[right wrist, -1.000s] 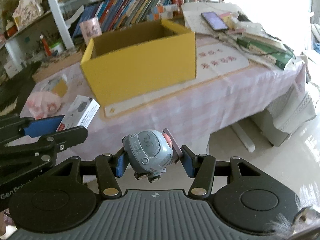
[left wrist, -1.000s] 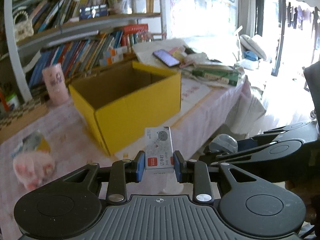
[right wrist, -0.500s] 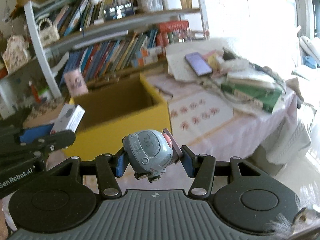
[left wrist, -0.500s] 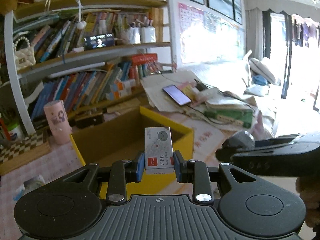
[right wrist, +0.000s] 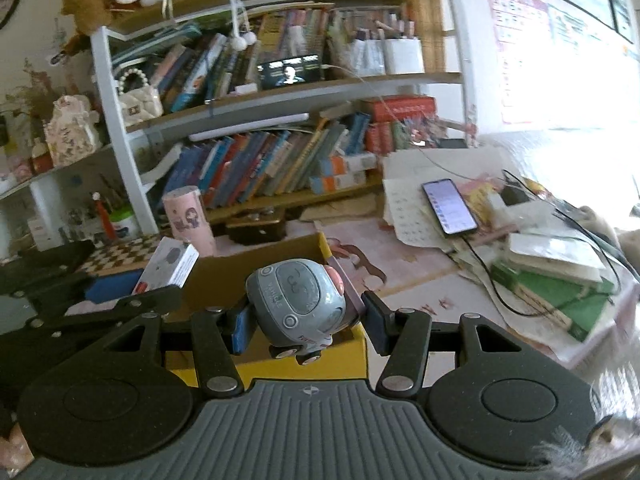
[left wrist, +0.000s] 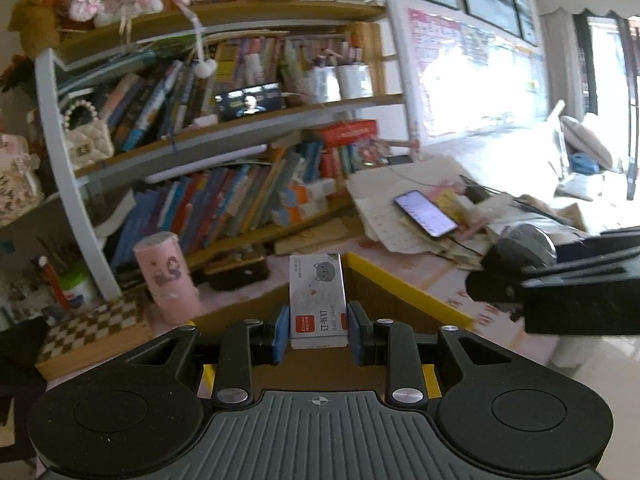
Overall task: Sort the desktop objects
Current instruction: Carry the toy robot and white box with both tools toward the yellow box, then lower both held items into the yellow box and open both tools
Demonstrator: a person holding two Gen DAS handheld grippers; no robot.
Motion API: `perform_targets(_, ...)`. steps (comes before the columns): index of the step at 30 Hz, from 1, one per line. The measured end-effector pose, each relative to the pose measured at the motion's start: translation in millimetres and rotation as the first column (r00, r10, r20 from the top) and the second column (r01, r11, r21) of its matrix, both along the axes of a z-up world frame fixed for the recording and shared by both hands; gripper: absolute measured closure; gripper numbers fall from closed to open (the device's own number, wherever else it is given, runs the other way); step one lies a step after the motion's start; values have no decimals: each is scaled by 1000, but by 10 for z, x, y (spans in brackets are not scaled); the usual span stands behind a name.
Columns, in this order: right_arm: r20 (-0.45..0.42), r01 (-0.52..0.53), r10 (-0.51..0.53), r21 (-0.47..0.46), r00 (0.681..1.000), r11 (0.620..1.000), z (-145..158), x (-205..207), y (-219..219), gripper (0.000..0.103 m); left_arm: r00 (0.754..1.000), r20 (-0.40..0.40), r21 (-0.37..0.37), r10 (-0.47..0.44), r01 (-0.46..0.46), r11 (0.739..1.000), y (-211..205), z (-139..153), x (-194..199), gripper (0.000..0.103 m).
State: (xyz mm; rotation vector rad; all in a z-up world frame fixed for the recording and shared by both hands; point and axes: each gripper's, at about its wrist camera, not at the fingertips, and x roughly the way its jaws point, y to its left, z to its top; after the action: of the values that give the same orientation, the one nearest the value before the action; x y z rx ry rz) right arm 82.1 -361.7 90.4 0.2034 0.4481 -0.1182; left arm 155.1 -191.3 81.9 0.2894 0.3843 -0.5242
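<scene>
We are carrying both loads above the yellow box (right wrist: pixel 280 360): left gripper (left wrist: pixel 318 334) clamped on the staple box (left wrist: pixel 318 300), right gripper (right wrist: pixel 306 326) clamped on the toy car (right wrist: pixel 298 300). Next we judge each needs lowering past the rim directly below, then releasing.

Staple box (left wrist: pixel 318 300) reads "订书钉"; toy car (right wrist: pixel 298 300) reads "VEHICLE".

We count two grippers, the left gripper (left wrist: pixel 319 330) and the right gripper (right wrist: pixel 306 322), one staple box (left wrist: pixel 318 300), one grey toy car (right wrist: pixel 298 300), one yellow carton (right wrist: pixel 320 360), one pink cup (left wrist: pixel 166 276), and two lit phones, one (left wrist: pixel 424 212) on the papers, one (left wrist: pixel 250 100) on the shelf.
</scene>
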Motion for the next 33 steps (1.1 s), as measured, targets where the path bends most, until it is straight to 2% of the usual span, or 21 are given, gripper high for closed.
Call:
perform_targets(4,-14,-48,48,0,999,999,-38,154,-42,51,999,-2,1,50,-50,999,-43,-43,68,75)
perform_targets(10,-38,-131,131,3,991,991,-100,442,-50,51,993,-50,27,103,-102,994,-78,-208,142,75)
perform_targets(18,-57,-253,252,-3,966,968,-131,835,24,51,982,-79,79,173,-167,983,-119,-370,341,75)
perform_targets(23,-95,-330,328,-14,940,944,-151,1157,87,51,970,-108,91,216,-207,974,-138,-444,545,75)
perform_targets(29,-186,-411,397,-38,899,911,-308,1540,184,51,945,-189,113,268,-250,962,-91,-637,725,74)
perform_targets(33,-244,-457,433,-49,868,888,-430,1775,267,51,931,-211,139,299,-274,952,-62,-741,783,75)
